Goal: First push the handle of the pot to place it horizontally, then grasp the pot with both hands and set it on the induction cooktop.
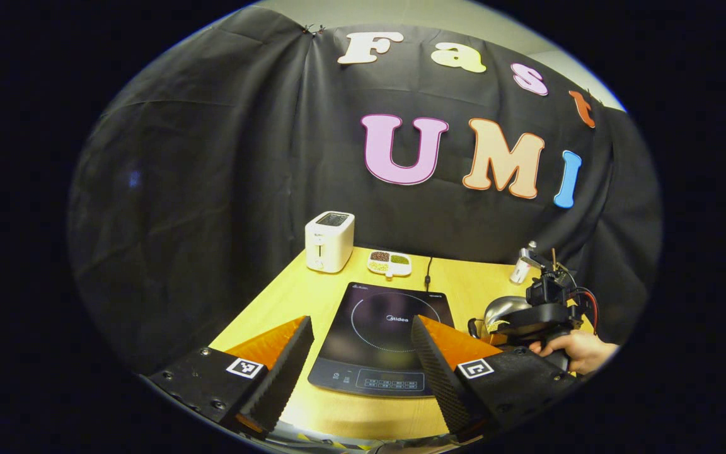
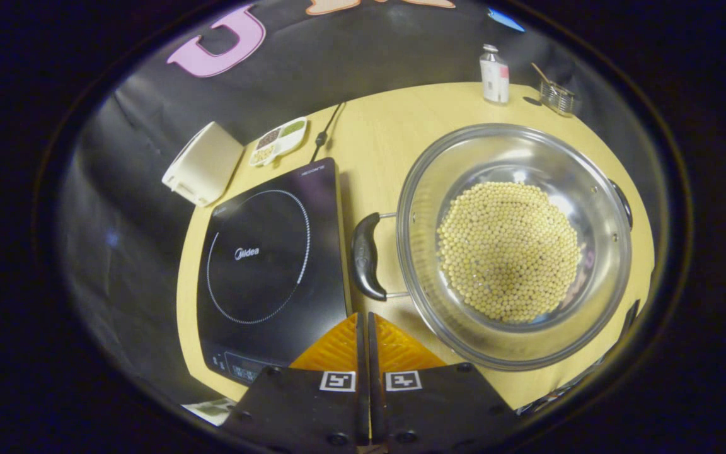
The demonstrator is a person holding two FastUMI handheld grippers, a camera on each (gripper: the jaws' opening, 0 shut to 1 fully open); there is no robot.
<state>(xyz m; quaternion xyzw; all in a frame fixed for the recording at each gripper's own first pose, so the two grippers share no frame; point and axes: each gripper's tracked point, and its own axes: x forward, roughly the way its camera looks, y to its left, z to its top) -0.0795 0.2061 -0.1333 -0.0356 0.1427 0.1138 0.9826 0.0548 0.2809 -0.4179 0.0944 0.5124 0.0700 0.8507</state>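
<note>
A steel pot (image 2: 514,151) filled with yellow beans (image 2: 508,249) stands on the wooden table to the right of the black induction cooktop (image 2: 271,258). Its black side handle (image 2: 366,255) faces the cooktop, and a second handle (image 2: 621,202) sits on the far rim. My right gripper (image 2: 363,315) hovers above, shut with nothing held, its tips just short of the near end of the black handle. My left gripper (image 1: 361,321) is open over the cooktop (image 1: 379,334). In the left gripper view the pot (image 1: 505,310) is partly hidden behind a hand (image 1: 580,350).
A white toaster (image 2: 202,164) and a divided dish of grains (image 2: 279,140) stand behind the cooktop, with its cord (image 2: 325,132) beside them. A small bottle (image 2: 494,74) and a metal cup (image 2: 555,96) stand at the table's far edge behind the pot.
</note>
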